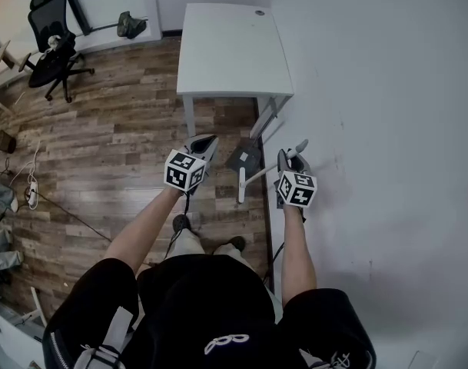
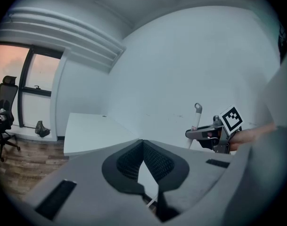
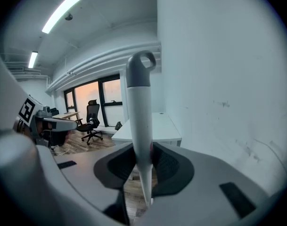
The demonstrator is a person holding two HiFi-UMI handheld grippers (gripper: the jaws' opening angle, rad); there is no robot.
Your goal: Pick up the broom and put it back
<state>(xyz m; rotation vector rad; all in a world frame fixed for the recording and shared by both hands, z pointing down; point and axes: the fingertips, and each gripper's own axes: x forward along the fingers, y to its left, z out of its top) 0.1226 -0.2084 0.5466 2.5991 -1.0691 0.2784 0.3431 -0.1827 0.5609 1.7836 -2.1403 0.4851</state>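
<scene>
right tongs (image 3: pixel 142 149) are closed partway onto the broom (image 3: pixel 138 107), the two dark pads pressing the white shaft from either side a little below its grey loop end. the loop stands above and ahead of these tongs. the rest of the shaft drops below them toward the wooden floor (image 1: pixel 118 144). the long axis is close to upright, leaning slightly. from the head view a grey piece low down, between the two tongs and near the leg of the white surface (image 1: pixel 230 48), looks like the broom's lower end, though i cannot tell this for certain.

left tongs (image 2: pixel 142 142) are closed with their tips meeting and nothing between them. they hang level with the right tongs, to their left and apart from the shaft. in the left gripper view the broom's loop and the right tongs show off to the right.

the broom is off its resting place and carried by the right hand alone, so the pick-up looks done and the putting back remains. the relation that matters is between the upright shaft and the pale wall (image 1: pixel 387 129), which lies right of the right tongs and just ahead of them. the white surface stands ahead and to the left. the right hand is the nearer one to that wall and already has the grip, so i judge it will lean the broom there, lower end down first, loop end tipped toward the wall. a shaft held this high could swing at the bottom.
</scene>
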